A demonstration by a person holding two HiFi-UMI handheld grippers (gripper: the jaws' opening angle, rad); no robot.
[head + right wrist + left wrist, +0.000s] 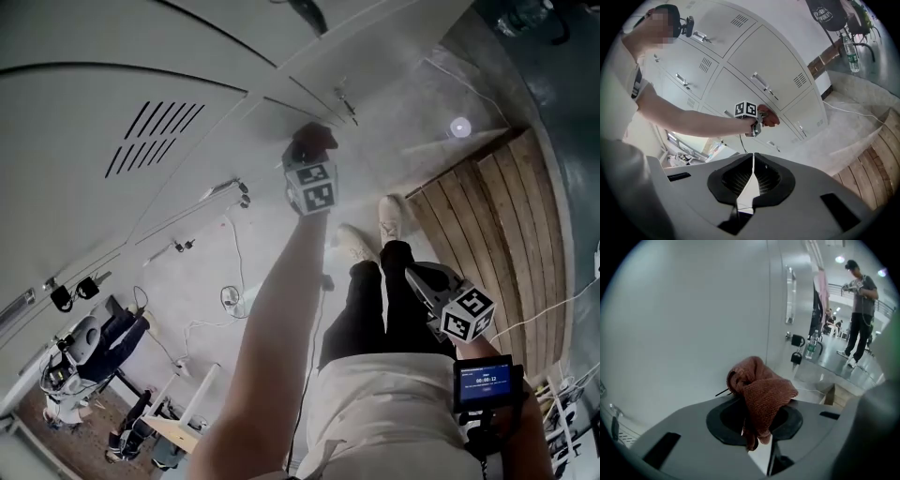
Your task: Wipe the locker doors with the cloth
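My left gripper (pixel 309 150) is shut on a reddish-brown knitted cloth (pixel 761 392), bunched between its jaws. The cloth (pixel 312 138) is held against a pale grey locker door (pixel 141 66) low down. In the right gripper view the cloth (pixel 769 117) and left gripper (pixel 759 123) rest on a lower locker door (pixel 740 89) at arm's length. My right gripper (pixel 422 281) hangs by my hip, away from the lockers, its jaws closed together with nothing between them (pixel 753 161).
Locker handles (pixel 790 294) and hanging padlocks (pixel 797 357) line the doors. A wooden pallet (pixel 502 244) lies on the concrete floor to my right. A water bottle (pixel 850 51) stands on the floor. Another person (pixel 858 310) stands farther along. Cables (pixel 230 300) trail across the floor.
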